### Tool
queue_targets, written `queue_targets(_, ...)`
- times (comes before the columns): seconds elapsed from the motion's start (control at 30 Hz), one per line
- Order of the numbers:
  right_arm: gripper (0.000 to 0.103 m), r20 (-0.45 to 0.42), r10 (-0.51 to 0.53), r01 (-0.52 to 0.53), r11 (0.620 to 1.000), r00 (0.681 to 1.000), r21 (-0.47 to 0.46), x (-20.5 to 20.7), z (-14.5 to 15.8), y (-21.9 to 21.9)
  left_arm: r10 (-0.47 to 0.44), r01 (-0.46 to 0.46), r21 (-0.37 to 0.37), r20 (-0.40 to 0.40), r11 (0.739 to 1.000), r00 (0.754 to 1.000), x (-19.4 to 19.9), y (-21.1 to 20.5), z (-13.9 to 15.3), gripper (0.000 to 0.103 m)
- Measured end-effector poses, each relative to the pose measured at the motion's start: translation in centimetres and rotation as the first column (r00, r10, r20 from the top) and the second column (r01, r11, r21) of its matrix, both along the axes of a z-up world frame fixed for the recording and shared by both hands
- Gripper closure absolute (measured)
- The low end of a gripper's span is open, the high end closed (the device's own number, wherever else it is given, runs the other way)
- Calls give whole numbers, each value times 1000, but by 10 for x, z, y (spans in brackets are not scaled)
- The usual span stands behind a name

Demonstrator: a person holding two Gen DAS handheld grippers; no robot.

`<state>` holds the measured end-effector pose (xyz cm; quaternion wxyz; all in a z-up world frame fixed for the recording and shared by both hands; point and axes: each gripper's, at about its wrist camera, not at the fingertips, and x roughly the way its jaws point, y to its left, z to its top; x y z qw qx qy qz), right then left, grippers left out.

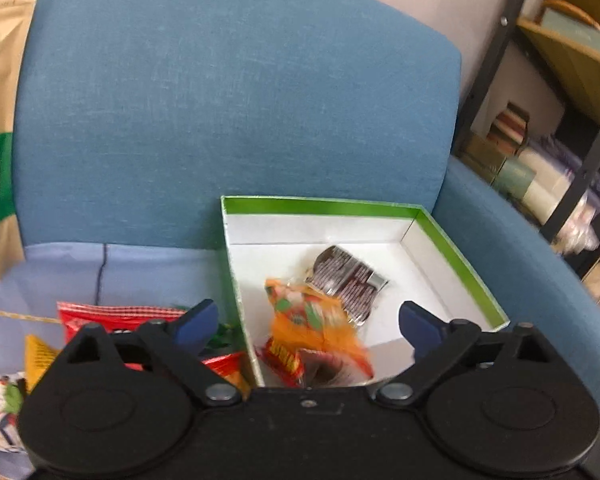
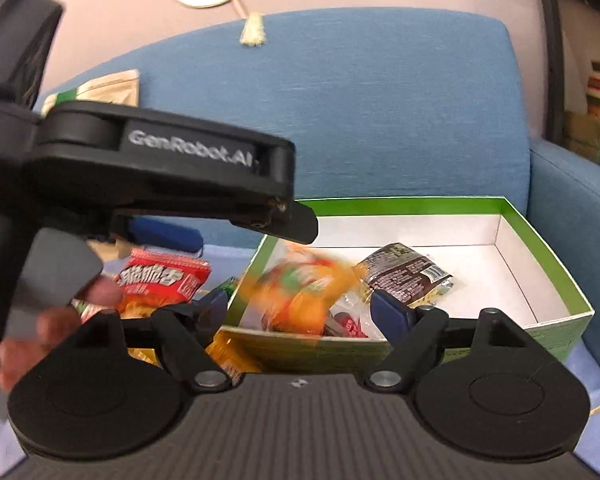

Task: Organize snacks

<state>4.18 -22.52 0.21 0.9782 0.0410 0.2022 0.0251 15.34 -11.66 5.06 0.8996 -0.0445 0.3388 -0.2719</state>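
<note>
My left gripper (image 1: 306, 326) is spread wide, with nothing pinched. My right gripper (image 2: 298, 312) is spread wide too and empty. The orange snack bag (image 1: 316, 332) looks blurry. It sits low in the middle of the frame, inside the green box (image 1: 320, 202) with white walls. A dark brown packet (image 1: 346, 280) lies just behind it. A red packet (image 1: 120, 316) lies outside, at the lower left, on the blue chair (image 1: 220, 100).

Both tools gape wide (left tool (image 1: 307, 326), right tool (image 2: 298, 312)), tilted downward.
</note>
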Motion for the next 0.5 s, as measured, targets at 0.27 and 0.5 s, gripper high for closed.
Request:
queue_targets(0.27,0,-10,-24,24,1000,1000,-21,-51,11,7,23,-23,18,-38,1000,999,-22,26,11,0)
queue_targets(0.5,0,-108,-71,82,992,992,96,-100,-11,12,-40,41,0,-111,999,993,-59,45,5,0)
